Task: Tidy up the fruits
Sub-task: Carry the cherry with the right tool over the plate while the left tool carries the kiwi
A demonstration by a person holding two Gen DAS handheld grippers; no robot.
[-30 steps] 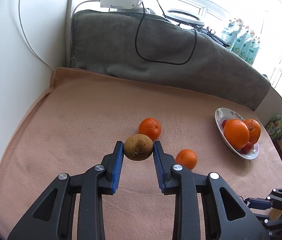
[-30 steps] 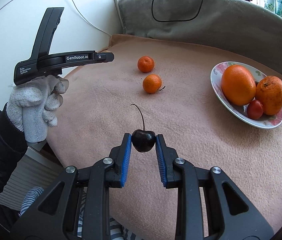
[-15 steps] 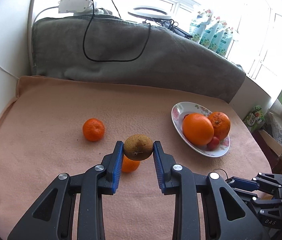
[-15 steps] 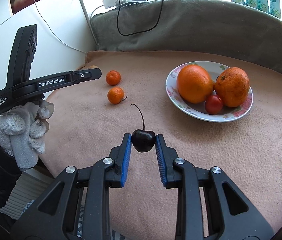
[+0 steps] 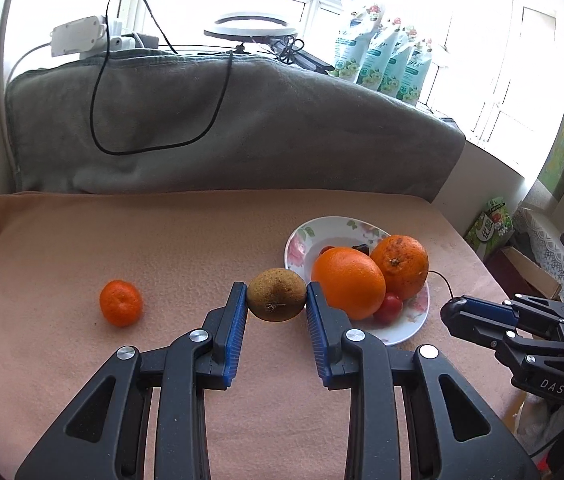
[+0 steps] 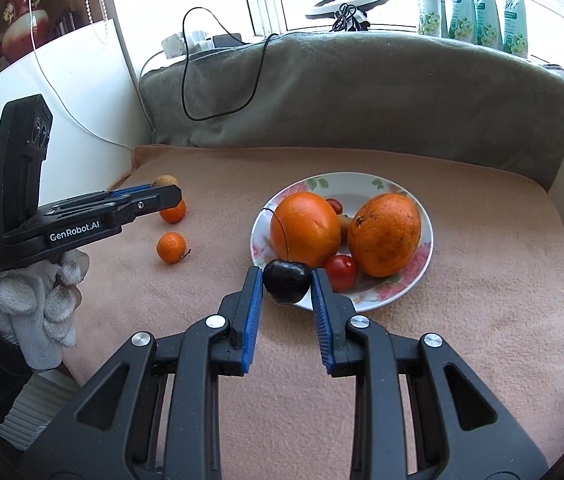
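Gripping a kiwi (image 5: 276, 294) and a dark cherry (image 6: 285, 281), both grippers face the plate (image 6: 361, 184).

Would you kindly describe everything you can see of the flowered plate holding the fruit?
The plate is a shallow, round white dish, glossy like ceramic, with pink flowers and green leaves printed around its rim. It sits flat on the peach blanket, toward the right side. It holds two large oranges, a small red tomato and a few smaller pieces behind them, partly hidden. Neither hand-held gripper touches it.
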